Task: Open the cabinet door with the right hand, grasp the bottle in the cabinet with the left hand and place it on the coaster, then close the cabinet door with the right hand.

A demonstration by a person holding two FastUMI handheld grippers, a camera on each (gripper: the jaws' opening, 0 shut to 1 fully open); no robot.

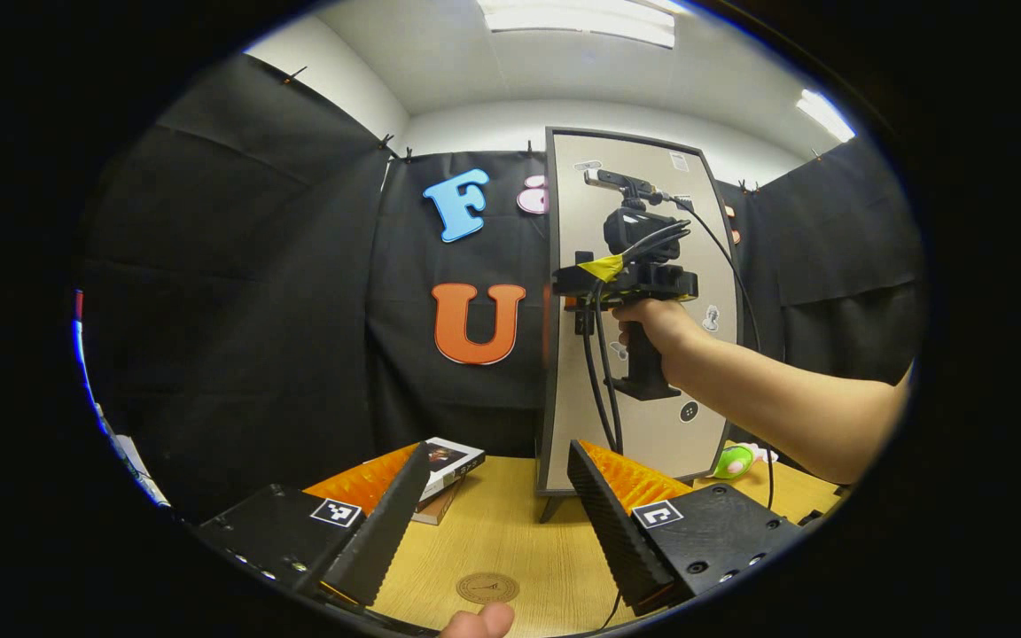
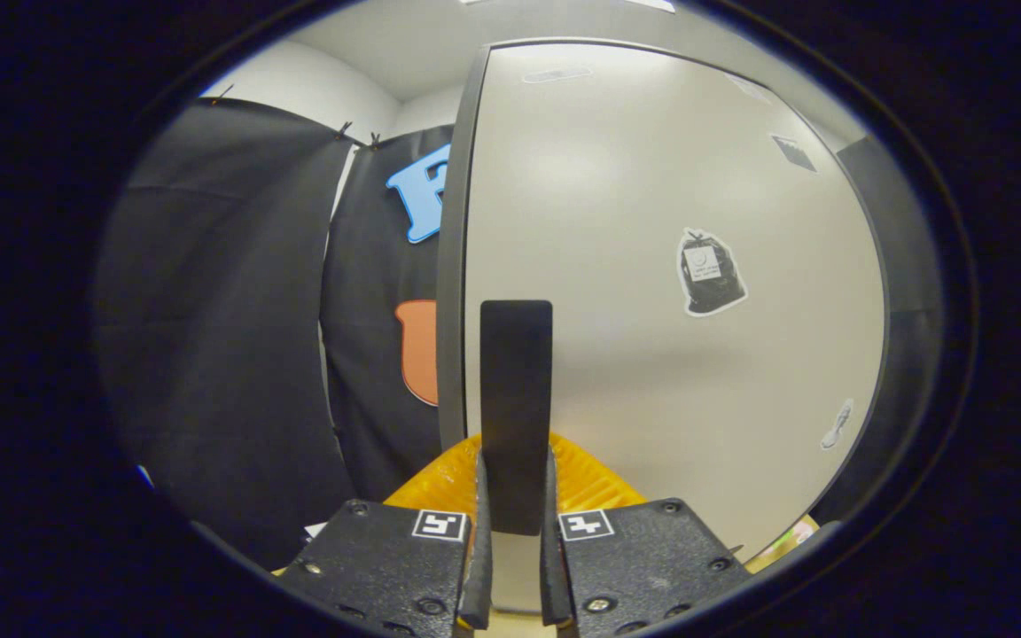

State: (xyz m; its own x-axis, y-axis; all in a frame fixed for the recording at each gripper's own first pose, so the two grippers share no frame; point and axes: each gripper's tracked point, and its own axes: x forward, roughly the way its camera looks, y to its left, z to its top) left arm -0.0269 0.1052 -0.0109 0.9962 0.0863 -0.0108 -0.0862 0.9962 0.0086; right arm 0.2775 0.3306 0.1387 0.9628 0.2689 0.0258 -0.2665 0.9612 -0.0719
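The left tongs (image 1: 484, 523) hang wide and empty over the worktop (image 1: 502, 532), above the coaster (image 1: 487, 587). The right tongs (image 2: 515, 532) pinch the handle (image 2: 516, 399) of the door (image 2: 652, 266), which looks closed. The bottle is hidden, presumably inside; every step remains.

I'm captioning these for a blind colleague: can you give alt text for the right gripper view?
The right gripper is shut on the dark upright handle of a pale cabinet door, seen close up. A sticker sits on the door.
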